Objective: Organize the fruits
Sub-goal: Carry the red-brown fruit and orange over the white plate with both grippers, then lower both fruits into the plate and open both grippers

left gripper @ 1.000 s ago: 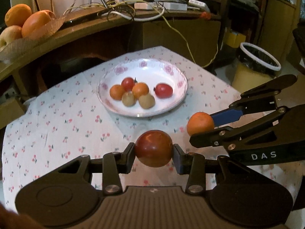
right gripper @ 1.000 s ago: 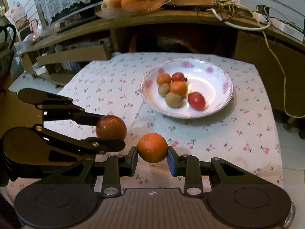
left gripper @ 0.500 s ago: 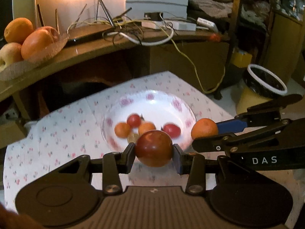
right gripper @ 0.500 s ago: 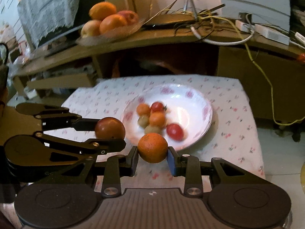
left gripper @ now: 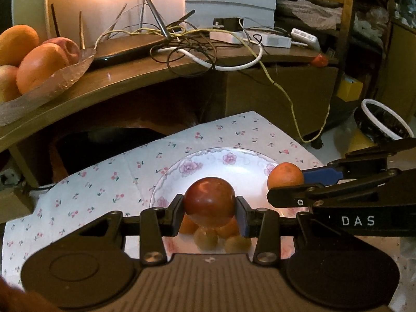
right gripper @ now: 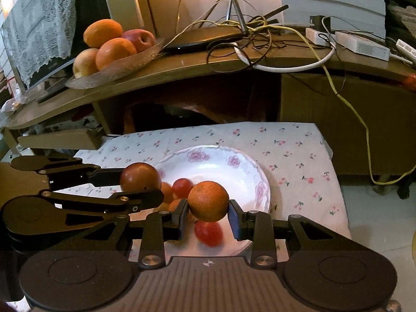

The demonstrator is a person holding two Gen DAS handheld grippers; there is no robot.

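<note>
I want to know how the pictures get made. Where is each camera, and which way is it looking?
Left wrist view: sits on the left gripper, looking forward and down at the plate; its own fingers hold a dark red fruit, and the right gripper reaches in from the right.
Right wrist view: sits on the right gripper, facing the same plate; its fingers hold an orange fruit, and the left gripper shows at left.
Both share the plate, both held fruits and the fruit bowl on the shelf.
</note>
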